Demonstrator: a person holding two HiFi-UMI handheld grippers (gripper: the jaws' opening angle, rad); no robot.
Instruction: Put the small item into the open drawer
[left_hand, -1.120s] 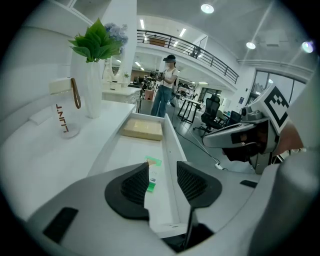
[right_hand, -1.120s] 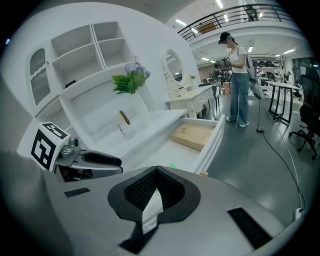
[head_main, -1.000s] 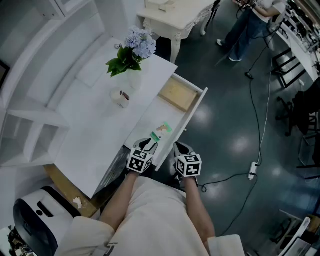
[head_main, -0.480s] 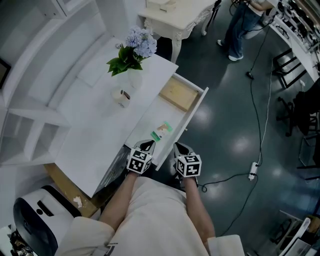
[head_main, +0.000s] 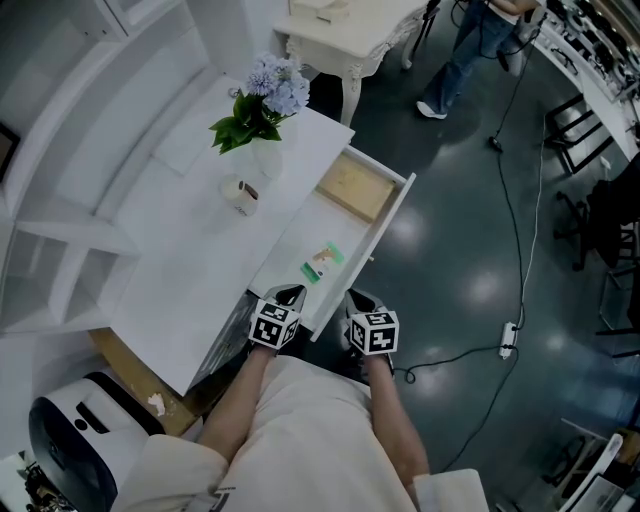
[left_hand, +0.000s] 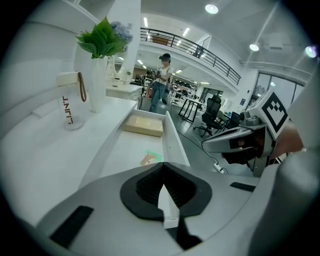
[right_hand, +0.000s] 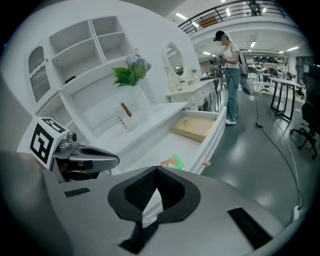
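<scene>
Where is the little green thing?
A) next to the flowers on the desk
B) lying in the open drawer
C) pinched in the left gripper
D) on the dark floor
B: the little green thing lies loose on the white bottom of the open drawer.

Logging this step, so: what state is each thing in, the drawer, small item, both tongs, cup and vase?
drawer: open.
small item: lying loose in the drawer.
left tongs: just closed, shut, empty.
right tongs: shut, empty.
cup: upright.
vase: upright, with flowers.
</scene>
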